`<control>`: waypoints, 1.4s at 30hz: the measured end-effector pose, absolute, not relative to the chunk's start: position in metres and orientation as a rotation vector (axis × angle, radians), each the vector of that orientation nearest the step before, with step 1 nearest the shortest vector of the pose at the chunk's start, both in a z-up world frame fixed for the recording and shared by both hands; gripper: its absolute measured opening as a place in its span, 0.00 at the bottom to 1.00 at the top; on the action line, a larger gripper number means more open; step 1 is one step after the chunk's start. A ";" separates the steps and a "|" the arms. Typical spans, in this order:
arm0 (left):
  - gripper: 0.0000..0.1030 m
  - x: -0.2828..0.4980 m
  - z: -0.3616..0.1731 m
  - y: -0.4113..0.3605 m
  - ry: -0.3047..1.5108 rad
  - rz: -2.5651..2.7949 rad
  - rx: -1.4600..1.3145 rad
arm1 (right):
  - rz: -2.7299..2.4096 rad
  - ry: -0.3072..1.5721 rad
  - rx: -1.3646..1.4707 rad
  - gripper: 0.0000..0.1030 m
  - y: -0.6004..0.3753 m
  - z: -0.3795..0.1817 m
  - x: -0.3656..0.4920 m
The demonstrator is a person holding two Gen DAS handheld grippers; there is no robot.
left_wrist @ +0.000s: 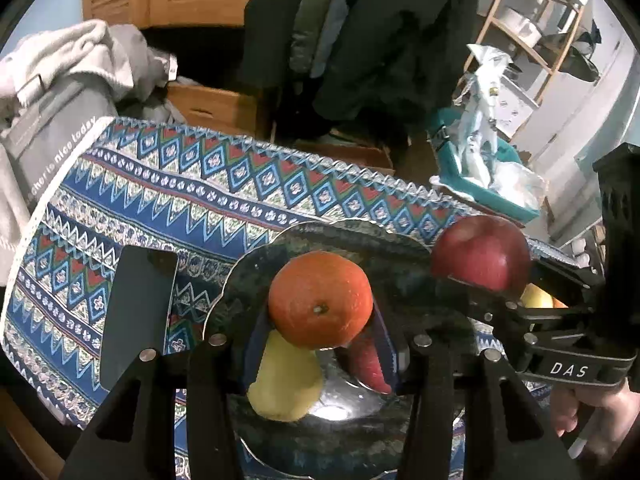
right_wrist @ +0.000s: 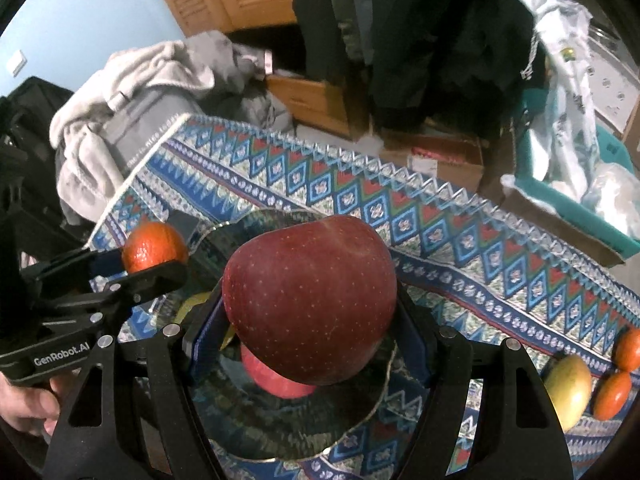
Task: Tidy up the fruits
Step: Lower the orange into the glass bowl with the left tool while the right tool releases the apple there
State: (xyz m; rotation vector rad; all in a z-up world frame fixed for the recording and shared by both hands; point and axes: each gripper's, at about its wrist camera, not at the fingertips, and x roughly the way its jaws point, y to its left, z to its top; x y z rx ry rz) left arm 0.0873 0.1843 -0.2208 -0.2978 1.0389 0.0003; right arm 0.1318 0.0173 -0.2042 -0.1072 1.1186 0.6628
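2 fruits hang over the dark, scallop-edged mirrored tray at once: a round orange with a dimpled rind clamped in the left gripper, and a large dark-red apple with pale speckles clamped in the right gripper. Both look firm and moderately heavy, with smooth curved skin that could slide along the pads, so the sound hold is across the widest part — which is where each gripper seems to sit now. The orange's rind likely gives a little under pressure and should forgive a firm squeeze; the apple is harder and waxier and would bruise if dropped onto the glassy tray. The left gripper is narrowed hard onto the orange, its blue pads pressing both flanks; the right gripper stands wider, spread to the apple's girth and holding it with the stem end tipped away. Beneath each fruit the tray shows coloured reflections, yellowish and red, and I cannot tell whether any fruit actually lies on it yet. The tray rests on the desk's blue, red and white patterned cloth. Off to the right on that cloth wait a yellow-green mango-like fruit and 2 small oranges, close together — likely next in line. A hand grips the right gripper's handle.
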 end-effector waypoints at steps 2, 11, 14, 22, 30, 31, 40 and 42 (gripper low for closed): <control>0.47 0.090 -0.228 0.188 1.049 0.005 -0.309 | 0.661 1.139 -0.108 0.72 0.021 -0.213 0.135; 0.47 0.098 -0.255 0.190 1.107 0.020 -0.307 | 0.651 1.201 -0.113 0.72 0.032 -0.241 0.143; 0.47 0.098 -0.260 0.191 1.117 0.027 -0.298 | 0.649 1.214 -0.123 0.72 0.035 -0.248 0.143; 0.47 0.101 -0.272 0.189 1.159 0.031 -0.292 | 0.639 1.238 -0.130 0.72 0.037 -0.259 0.144; 0.48 0.101 -0.269 0.186 1.158 0.031 -0.274 | 0.617 1.269 -0.144 0.74 0.035 -0.267 0.144; 0.49 0.100 -0.268 0.186 1.160 0.033 -0.273 | 0.614 1.267 -0.148 0.74 0.034 -0.268 0.143; 0.56 0.096 -0.257 0.182 1.140 0.030 -0.264 | 0.632 1.206 -0.111 0.74 0.029 -0.248 0.142; 0.56 0.095 -0.253 0.182 1.135 0.031 -0.263 | 0.627 1.194 -0.115 0.74 0.027 -0.242 0.141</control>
